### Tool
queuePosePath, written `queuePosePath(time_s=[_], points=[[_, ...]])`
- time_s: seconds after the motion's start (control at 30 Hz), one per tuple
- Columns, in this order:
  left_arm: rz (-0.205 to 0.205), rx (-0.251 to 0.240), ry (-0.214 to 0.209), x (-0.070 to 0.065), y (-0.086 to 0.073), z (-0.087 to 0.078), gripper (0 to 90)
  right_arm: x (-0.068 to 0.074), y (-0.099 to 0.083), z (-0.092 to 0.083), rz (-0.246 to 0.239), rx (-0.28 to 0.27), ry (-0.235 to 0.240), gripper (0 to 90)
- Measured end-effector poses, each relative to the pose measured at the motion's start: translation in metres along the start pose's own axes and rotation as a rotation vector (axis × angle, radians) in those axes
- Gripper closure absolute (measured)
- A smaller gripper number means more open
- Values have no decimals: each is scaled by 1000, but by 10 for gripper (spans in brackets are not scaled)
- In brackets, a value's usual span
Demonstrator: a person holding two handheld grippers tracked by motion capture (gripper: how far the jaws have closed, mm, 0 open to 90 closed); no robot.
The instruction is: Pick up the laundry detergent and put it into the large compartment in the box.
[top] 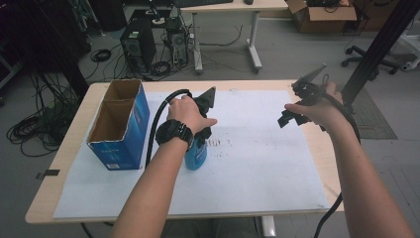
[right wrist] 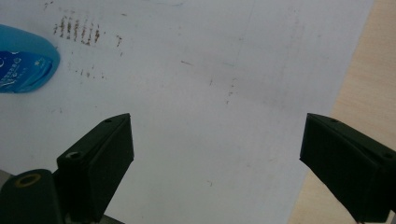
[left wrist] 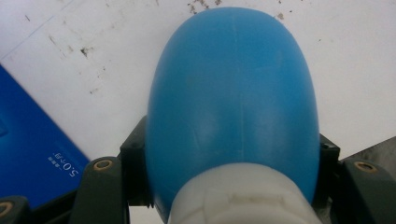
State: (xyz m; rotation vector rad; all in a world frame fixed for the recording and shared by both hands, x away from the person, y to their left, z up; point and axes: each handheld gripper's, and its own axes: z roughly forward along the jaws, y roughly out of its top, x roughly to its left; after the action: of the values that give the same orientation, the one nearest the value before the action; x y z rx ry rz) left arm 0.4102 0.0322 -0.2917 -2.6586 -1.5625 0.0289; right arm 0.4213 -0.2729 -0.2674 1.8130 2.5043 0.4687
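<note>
- The smooth blue plastic bottle with a white cap (left wrist: pixel 233 107) sits squarely between the jaws of the left gripper (left wrist: pixel 233 163). The black jaws press against its two flanks just below the cap, so this claw is clamped on the bottle's upper body.
- In the high view the left gripper (top: pixel 200 130) comes down on the bottle (top: pixel 196 156) from above. The bottle stands on the white paper sheet (top: pixel 257 163) that covers the pale wooden table (top: pixel 64 148), just right of the open blue cardboard box with a brown inside (top: pixel 120 124).
- The right gripper (top: pixel 289 116) is held well apart from the bottle, above the right part of the sheet. Its jaws stand wide apart with nothing between them.
- The bottle is a rounded, egg-like form, glossy and evenly blue, with a faint moulded seam running down its middle. The white cap at the near end looks ribbed.
- The left gripper view gives the grip itself: the jaw blocks flush against the blue shell, a corner of the box (left wrist: pixel 32 154) with small white print at the left.
- The right gripper view (right wrist: pixel 215 154) looks down on bare paper between its open jaws. It catches one end of the bottle (right wrist: pixel 25 60) at the upper left, bearing a printed label, and a row of dark smudges (right wrist: pixel 79 30) on the sheet beside it.
- The high view alone shows the bottle's upright stance and the black cable (top: pixel 156 124) arching from the left gripper.
</note>
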Motion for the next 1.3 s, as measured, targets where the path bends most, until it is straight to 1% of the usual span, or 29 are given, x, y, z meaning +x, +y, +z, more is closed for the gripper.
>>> queuePosePath(time_s=[0.1,0.13,0.2,0.43,0.5,0.67,0.77,0.97,1.07,1.17,1.2,1.23,1.3], points=[[-1,4,-5,0,0,-1,376,-1,0,2,2,2,1,97],[-7,4,-15,1,0,-3,376,-1,0,2,1,3,2,97],[-6,14,-18,1,0,-6,376,-1,1,3,2,0,4,97],[-6,10,-16,3,-1,-14,376,-2,1,2,-1,-1,5,97],[-11,13,-22,3,-2,-18,376,-2,0,2,2,1,6,97],[-7,-1,-22,5,-4,-28,376,-2,0,2,4,2,7,97],[-7,5,-26,6,-5,-34,376,-2,0,2,3,0,8,97],[-6,1,-29,8,-8,-43,376,-1,1,1,3,0,7,97],[-13,4,-32,10,-10,-49,376,0,1,1,-2,-2,9,97],[-14,-5,-38,13,-12,-56,377,0,1,1,-3,-3,9,97],[-15,-7,-39,14,-13,-61,376,0,1,1,-2,-2,9,97],[-15,-7,-39,14,-13,-61,377,0,1,1,-3,-2,9,97],[-14,-8,-38,15,-14,-67,376,1,2,1,-2,-2,9,97]])
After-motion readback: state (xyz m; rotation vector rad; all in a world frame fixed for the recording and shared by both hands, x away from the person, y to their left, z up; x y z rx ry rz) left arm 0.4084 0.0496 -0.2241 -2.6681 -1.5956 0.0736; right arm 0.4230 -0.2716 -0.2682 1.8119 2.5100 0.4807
